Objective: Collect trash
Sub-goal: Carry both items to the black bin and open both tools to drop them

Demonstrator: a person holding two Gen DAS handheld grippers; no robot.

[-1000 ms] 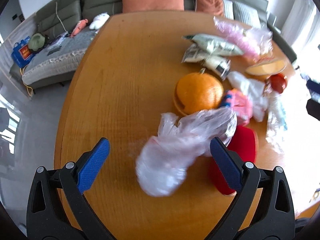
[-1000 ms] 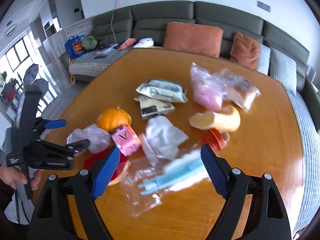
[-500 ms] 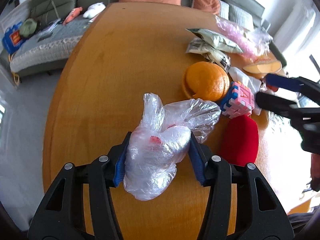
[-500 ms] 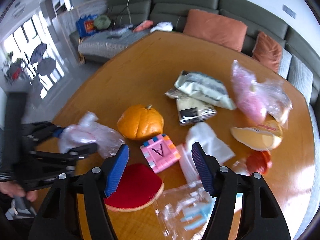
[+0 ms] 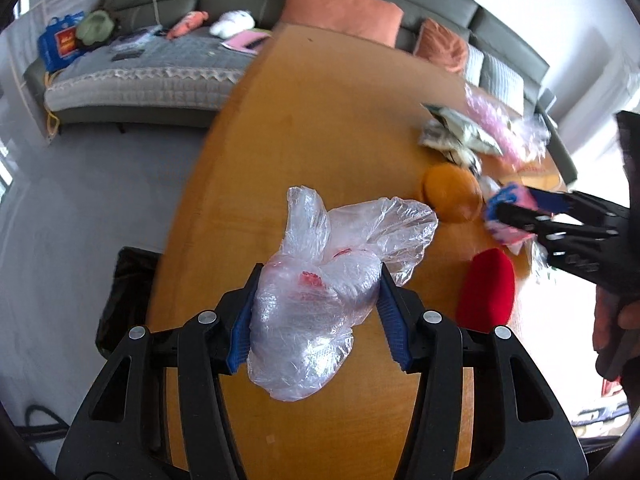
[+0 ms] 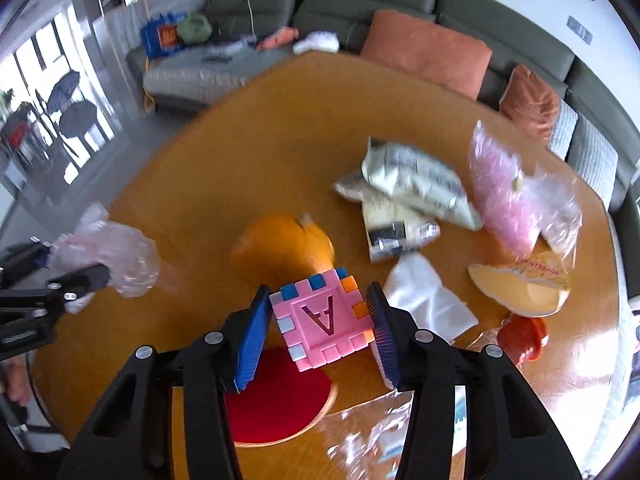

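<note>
My left gripper (image 5: 316,320) is shut on a crumpled clear plastic bag (image 5: 320,300) and holds it above the wooden table (image 5: 320,120). The same bag shows at the left of the right wrist view (image 6: 108,256). My right gripper (image 6: 318,324) is shut on a pink foam cube (image 6: 322,322) marked with the letter A, held above a red pad (image 6: 272,404). The right gripper also shows in the left wrist view (image 5: 532,216) with the cube. Grey-white snack wrappers (image 6: 412,188), a pink plastic bag (image 6: 500,192), a white tissue (image 6: 428,300) and clear packaging (image 6: 380,432) lie on the table.
An orange pumpkin (image 6: 284,248) sits just beyond the cube. A tan bread-like pack (image 6: 524,284) and a small orange cup (image 6: 520,336) lie at the right. A black bin bag (image 5: 128,300) stands on the floor off the table's left edge. A grey sofa (image 5: 160,60) lies behind.
My left gripper closed on the plastic bag and lifted it back toward the table's left edge. My right gripper moved left over the cube and closed on it.
</note>
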